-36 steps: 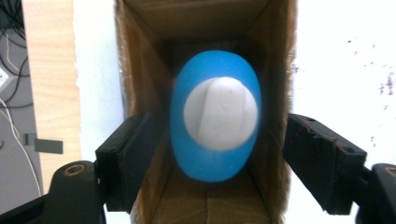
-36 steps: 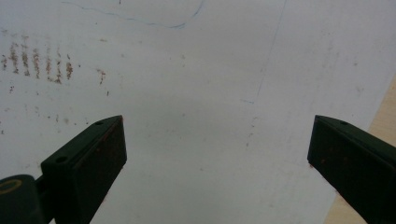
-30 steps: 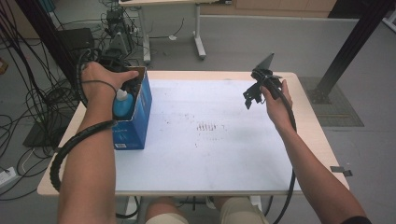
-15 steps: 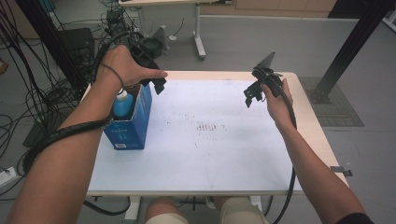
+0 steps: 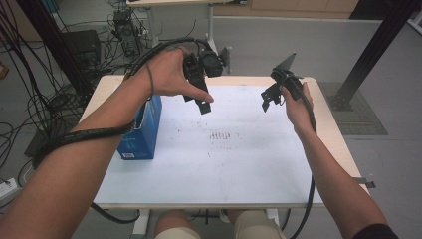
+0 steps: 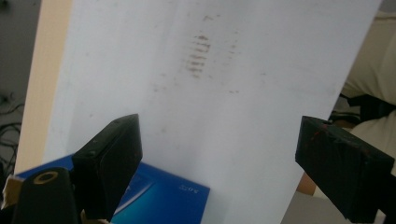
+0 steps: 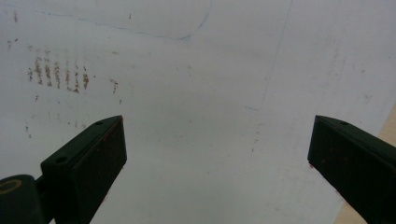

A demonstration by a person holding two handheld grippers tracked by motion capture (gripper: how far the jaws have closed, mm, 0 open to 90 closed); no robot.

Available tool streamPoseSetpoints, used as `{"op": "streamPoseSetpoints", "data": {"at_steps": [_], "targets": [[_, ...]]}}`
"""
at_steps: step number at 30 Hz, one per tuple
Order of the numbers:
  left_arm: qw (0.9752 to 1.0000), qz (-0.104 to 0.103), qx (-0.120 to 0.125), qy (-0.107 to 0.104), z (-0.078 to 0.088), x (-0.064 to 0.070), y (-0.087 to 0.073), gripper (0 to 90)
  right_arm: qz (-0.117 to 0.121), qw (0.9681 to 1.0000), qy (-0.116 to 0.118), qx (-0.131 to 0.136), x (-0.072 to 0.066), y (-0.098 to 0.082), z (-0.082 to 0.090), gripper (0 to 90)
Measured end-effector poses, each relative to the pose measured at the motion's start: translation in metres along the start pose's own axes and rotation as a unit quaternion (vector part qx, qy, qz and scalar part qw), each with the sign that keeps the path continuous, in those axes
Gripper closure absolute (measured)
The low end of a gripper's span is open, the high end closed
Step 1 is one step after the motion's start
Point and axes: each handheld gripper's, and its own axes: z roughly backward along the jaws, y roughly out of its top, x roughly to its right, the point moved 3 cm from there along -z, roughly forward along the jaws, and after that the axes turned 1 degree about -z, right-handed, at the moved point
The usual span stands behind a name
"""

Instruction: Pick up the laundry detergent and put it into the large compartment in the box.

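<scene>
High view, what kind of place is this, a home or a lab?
Probably a lab or workshop: a white-topped table on a bare grey floor, cables heaped at the left, and electronic gear beside them.

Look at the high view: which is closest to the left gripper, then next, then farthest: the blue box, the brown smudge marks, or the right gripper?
From the left gripper:
1. Brown smudge marks, on the white sheet just below it.
2. Blue box, at the table's left side.
3. Right gripper, across at the right.
The first two are fairly close to call.

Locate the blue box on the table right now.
In the high view, the blue box stands near the table's left edge, beneath the person's left forearm.
</scene>
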Motion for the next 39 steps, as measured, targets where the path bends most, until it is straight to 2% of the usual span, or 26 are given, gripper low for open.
{"op": "streamPoseSetpoints", "data": {"at_steps": [7,15,27,39], "targets": [[0.9992,-0.038,-0.013,-0.009,-0.005,0.010,0.018,15.0,-0.004,1.0000,0.000,-0.004,0.002,0.002,-0.002,4.5],[0.9981,-0.057,-0.015,-0.017,-0.007,0.013,0.028,15.0,-0.005,1.0000,-0.003,-0.003,0.003,0.004,-0.002,4.5],[0.9975,-0.064,-0.028,-0.015,-0.011,0.014,0.037,14.9,-0.001,1.0000,-0.008,0.001,0.001,0.001,0.000,4.5],[0.9979,-0.060,-0.019,-0.016,-0.009,0.014,0.034,14.2,-0.001,1.0000,-0.010,0.000,-0.002,0.000,0.000,4.5]]}}
